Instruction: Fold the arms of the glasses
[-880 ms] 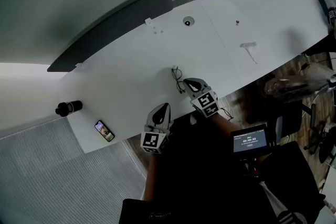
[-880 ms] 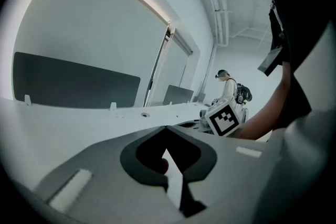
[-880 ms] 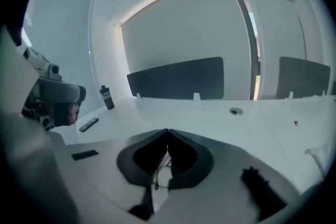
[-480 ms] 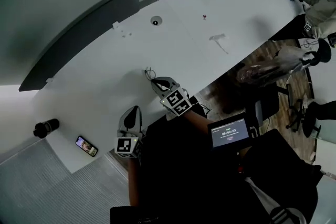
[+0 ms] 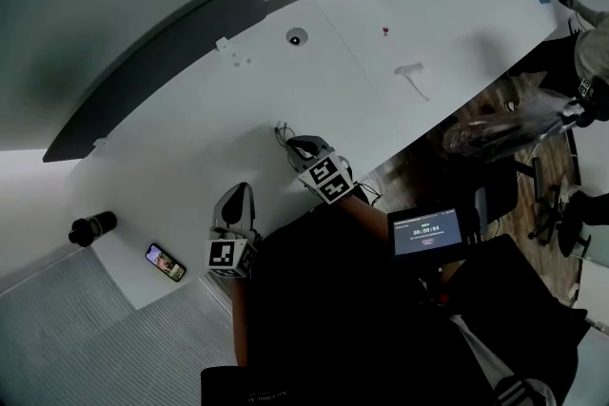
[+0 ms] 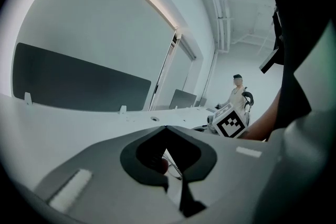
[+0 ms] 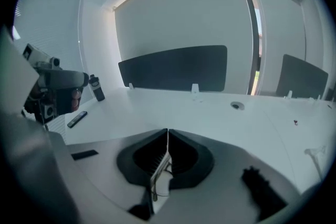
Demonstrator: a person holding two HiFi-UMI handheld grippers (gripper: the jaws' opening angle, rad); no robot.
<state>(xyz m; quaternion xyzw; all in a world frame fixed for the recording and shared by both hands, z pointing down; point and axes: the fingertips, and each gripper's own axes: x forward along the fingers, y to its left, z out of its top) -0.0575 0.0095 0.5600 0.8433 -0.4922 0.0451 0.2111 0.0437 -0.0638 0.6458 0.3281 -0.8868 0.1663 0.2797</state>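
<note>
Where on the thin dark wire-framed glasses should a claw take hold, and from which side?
Probably one slender side arm of the thin dark wire-framed glasses, not a lens rim: a thin bar suits a pinch. Approach from the near edge of the white table, where the right gripper sits beside them. Their arm direction is unclear.

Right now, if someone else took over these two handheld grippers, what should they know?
Left gripper: jaws together, by the near edge of the white table, apart from the glasses.
Right gripper: jaws together at the glasses, seemingly pinching a thin part of them.
The glasses lie on the table, near that edge.
Done: glasses reached. Left: folding the arms; their state is too small to tell, so check first.
</note>
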